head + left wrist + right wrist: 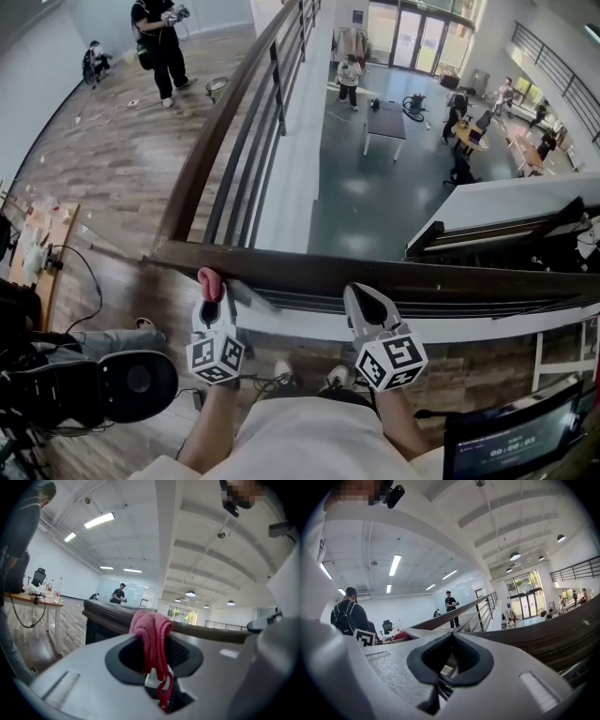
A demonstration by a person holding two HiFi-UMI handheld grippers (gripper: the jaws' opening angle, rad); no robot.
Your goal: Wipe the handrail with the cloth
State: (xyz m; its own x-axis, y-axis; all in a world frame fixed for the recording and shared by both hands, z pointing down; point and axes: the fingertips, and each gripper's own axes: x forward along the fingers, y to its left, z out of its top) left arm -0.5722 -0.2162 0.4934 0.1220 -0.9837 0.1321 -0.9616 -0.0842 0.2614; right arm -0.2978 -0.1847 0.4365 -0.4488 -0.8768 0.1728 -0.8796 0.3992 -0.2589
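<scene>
Handrail (403, 279) side: pinching pink cloth (208, 278) in left hand-held gripper (214, 292), holding it at the dark wooden rail's near edge (a loop dangling between the jaws). Holding right hand-held gripper (361, 298) clenched on nothing, tip just beside the same rail.

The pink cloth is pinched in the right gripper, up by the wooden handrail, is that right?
Not quite. The pink cloth is pinched in the left gripper, not the right one; the left gripper view shows it between those jaws. The right gripper is shut on nothing. The cloth is indeed up by the wooden handrail.
</scene>
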